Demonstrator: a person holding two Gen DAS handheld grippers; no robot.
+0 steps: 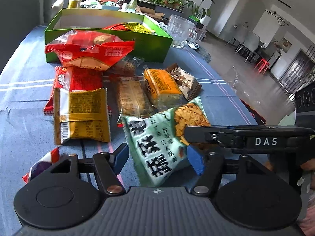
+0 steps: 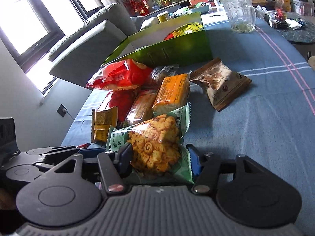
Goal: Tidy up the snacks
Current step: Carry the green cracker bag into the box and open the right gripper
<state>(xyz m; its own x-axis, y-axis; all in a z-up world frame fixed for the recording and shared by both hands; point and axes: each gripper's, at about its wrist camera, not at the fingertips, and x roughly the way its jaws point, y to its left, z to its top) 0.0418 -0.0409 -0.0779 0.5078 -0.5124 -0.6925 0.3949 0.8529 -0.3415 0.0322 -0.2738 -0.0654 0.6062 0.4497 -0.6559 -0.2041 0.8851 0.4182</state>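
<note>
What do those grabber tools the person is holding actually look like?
Each is black plastic: a ribbed grey-black body with two round discs either side, and black link arms with silver rivets leading to blue fingers. The left gripper and right gripper match. Seen from the left camera, the right one bears white "DAS" lettering. No cables show.

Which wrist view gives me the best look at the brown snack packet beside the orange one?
The right wrist view: the brown snack packet lies fully exposed on the blue tablecloth, apart from the pile. In the left wrist view, the same packet is partly hidden behind the orange packet, so only its right part shows.
</note>
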